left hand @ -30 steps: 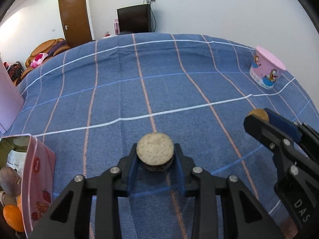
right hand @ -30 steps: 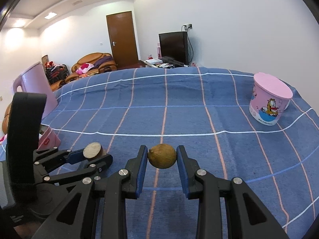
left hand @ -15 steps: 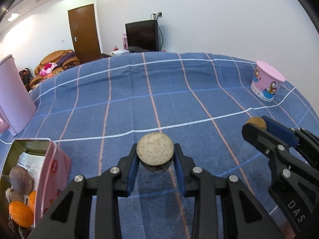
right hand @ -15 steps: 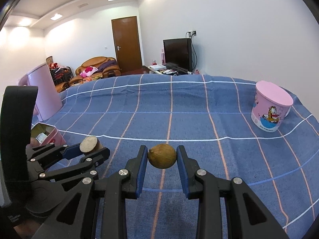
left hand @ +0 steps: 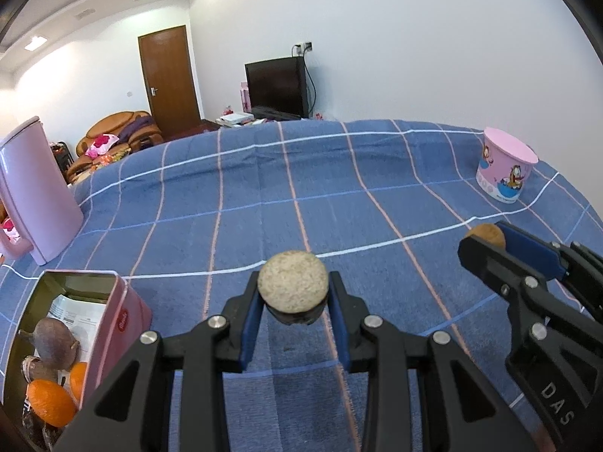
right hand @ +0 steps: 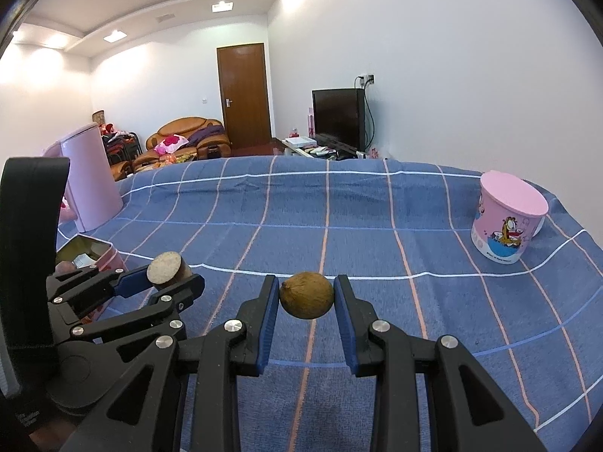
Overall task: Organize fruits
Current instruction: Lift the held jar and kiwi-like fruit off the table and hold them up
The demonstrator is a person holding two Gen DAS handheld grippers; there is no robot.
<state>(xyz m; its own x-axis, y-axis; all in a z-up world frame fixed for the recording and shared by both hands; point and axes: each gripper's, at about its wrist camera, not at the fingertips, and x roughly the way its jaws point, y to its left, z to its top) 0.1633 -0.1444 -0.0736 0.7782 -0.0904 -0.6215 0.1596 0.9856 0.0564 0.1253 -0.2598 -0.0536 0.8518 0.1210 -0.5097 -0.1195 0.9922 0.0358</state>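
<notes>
Blue checked cloth (left hand: 264, 196) covers the table in the left wrist view. The left gripper (left hand: 293, 307) is closed on a round fruit piece with a pale, grainy cut face (left hand: 292, 286), its blue pads pressing both sides and holding it above the cloth. At lower left stands an open pink tin (left hand: 122, 312); inside lie two oranges (left hand: 51, 401), a dark brown fruit (left hand: 54, 342) and some printed paper. A pink jug (left hand: 35, 192) stands behind the tin, and a pink cartoon cup (left hand: 505, 173) sits far right, well apart. The right gripper (left hand: 486, 239) enters from the right, a small brown fruit (left hand: 484, 234) at its tip.

From the right wrist view, the right gripper (right hand: 306, 299) is clamped on that small brown oval fruit (right hand: 307, 299), lifted clear of the cloth (right hand: 339, 211). The left gripper (right hand: 166, 277) reaches in from the left, gripping the cut piece (right hand: 164, 268), with the tin (right hand: 100, 250) just behind it. The cup (right hand: 508, 218) stands at right, upside down as far as can be told, and the jug (right hand: 90, 177) at far left.
</notes>
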